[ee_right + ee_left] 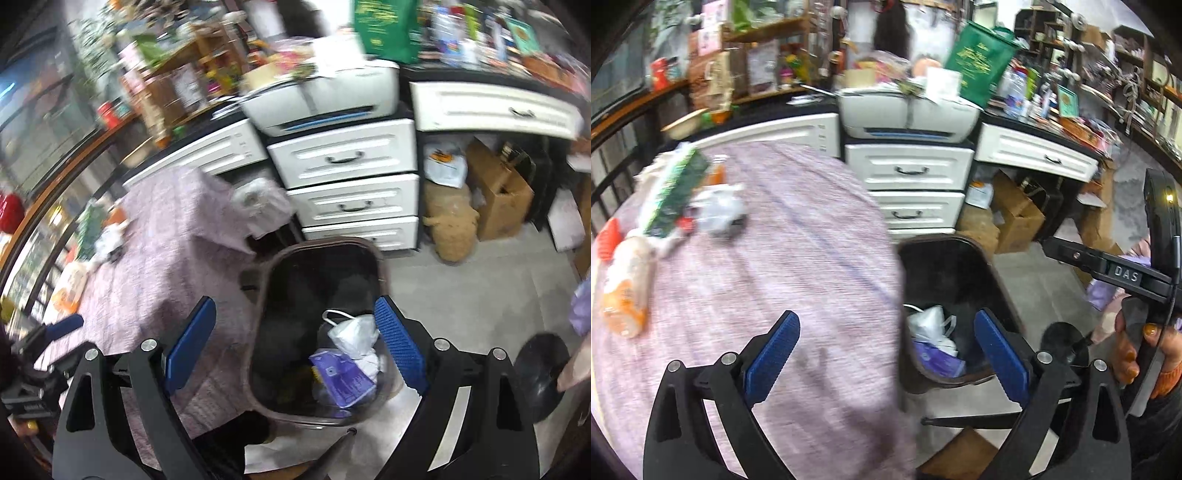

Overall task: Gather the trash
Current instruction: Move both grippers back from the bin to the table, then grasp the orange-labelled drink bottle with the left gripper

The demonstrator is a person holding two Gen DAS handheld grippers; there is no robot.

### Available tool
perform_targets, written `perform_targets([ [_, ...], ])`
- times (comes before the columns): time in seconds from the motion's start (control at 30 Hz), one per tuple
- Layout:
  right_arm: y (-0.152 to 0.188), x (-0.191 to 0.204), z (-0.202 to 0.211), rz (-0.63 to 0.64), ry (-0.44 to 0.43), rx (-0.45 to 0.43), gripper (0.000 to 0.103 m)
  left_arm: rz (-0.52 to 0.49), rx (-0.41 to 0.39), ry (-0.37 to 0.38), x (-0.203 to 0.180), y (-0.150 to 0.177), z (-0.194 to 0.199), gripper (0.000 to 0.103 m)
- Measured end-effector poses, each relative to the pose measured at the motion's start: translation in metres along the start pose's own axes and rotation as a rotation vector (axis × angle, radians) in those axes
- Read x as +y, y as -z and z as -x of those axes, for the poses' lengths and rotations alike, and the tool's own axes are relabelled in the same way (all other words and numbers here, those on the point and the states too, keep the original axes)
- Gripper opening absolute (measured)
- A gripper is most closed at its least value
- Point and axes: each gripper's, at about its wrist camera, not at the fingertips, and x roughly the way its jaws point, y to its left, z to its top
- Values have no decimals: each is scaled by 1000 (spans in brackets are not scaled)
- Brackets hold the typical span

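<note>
A dark brown trash bin point(964, 254) stands on the floor beside the table and holds a white plastic bag point(932, 325) and a purple wrapper point(938, 360). Both show in the right wrist view, bin point(321, 245), bag point(356, 334), wrapper point(341, 376). On the table lie a green box point(676, 192), a crumpled white wrapper point(720, 208), an orange-and-white packet point(626, 284) and a red item point(609, 238). My left gripper point(886, 350) is open and empty over the table's edge. My right gripper point(295, 343) is open and empty above the bin.
The table carries a pink woven cloth point(783, 266). White drawers point(910, 184) with a printer point(908, 110) on top stand behind the bin. Cardboard boxes point(1015, 210) sit under the desk. A black stool base point(541, 373) is on the floor at right. Shelves are cluttered.
</note>
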Motion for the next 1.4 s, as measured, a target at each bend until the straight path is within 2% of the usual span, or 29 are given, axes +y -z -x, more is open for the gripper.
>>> perform_targets([
  [0.23, -7, 83, -18, 208, -92, 41, 87, 95, -45, -108, 64, 12, 32, 96],
  [0.43, -4, 141, -36, 323, -142, 75, 87, 193, -83, -227, 122, 22, 57, 97],
  [0.6, -8, 174, -48, 386, -160, 97, 87, 237, -57, -319, 172, 24, 61, 97],
  [0.8, -5, 198, -57, 419, -174, 113, 87, 310, 44, -280, 227, 6, 36, 97],
  [0.87, -4, 203, -60, 432, -174, 120, 87, 338, 93, -241, 244, -1, 22, 97],
  [1.0, -2, 207, -62, 445, -164, 128, 87, 344, 171, -231, 259, -15, -4, 95],
  [1.27, -7, 212, -77, 439, -156, 141, 87, 355, 256, -247, 274, -19, -33, 88],
  [1.4, -11, 221, -80, 455, -162, 127, 87, 363, 262, -248, 273, -11, -33, 62],
])
